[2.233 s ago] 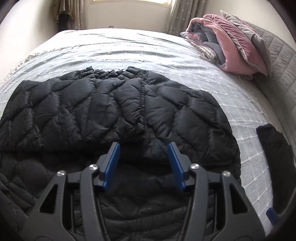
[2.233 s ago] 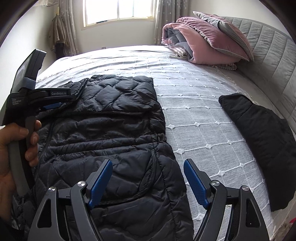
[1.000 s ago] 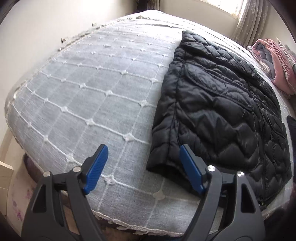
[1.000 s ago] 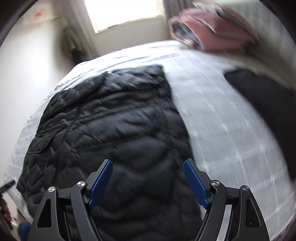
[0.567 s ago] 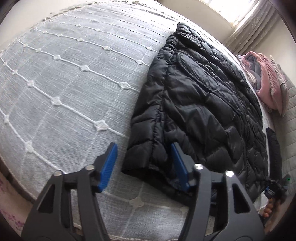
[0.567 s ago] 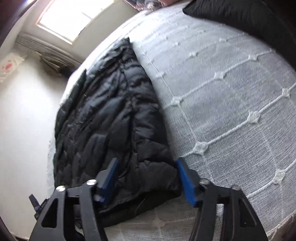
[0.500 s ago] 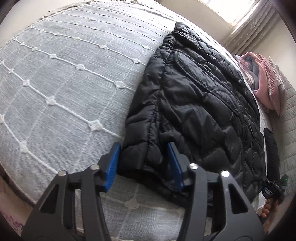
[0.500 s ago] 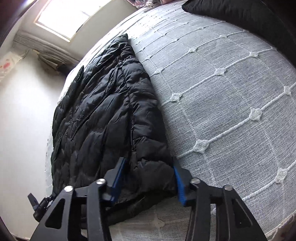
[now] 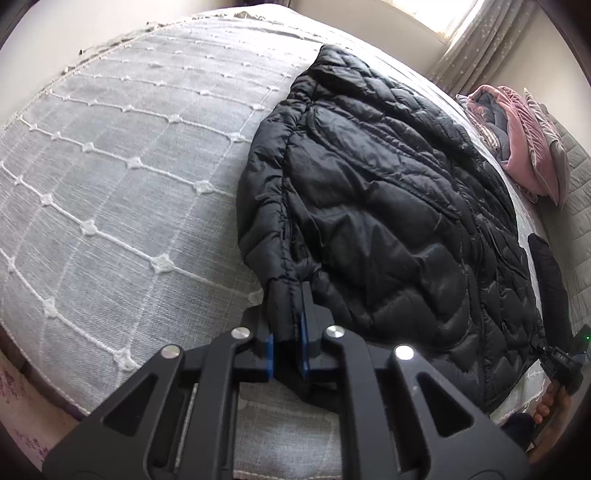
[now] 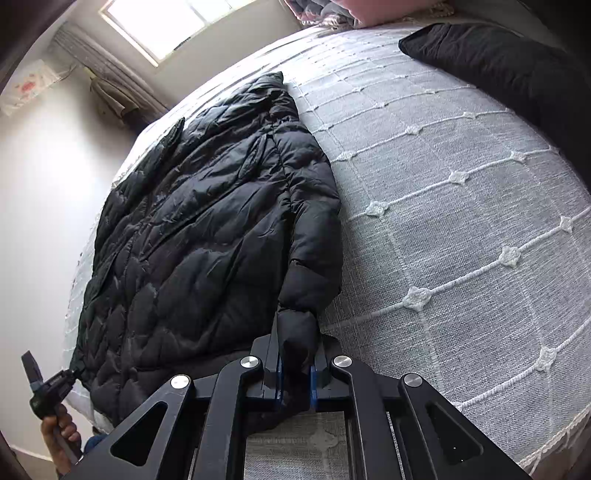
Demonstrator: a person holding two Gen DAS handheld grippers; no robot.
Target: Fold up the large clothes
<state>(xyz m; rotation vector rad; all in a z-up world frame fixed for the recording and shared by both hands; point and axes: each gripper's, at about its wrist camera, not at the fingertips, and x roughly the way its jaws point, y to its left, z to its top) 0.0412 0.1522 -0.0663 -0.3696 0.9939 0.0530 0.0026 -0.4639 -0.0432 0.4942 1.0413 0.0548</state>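
Observation:
A black quilted puffer jacket lies flat on the grey bed cover. My left gripper is closing on the jacket's near left corner, and its blue pads press the black fabric between them. My right gripper is closing on the near right corner, which is pinched between its pads. Each gripper also shows small at the far side of the other's view: the right gripper and the left gripper, each at a jacket corner and held by a hand.
A second black garment lies on the bed beyond the jacket's right side. Folded pink and grey blankets sit by the padded headboard. The bed's near edge runs just below both grippers. A window is in the far wall.
Both grippers came down to the jacket's near corners and their jaws went from wide open to pinched on the fabric.

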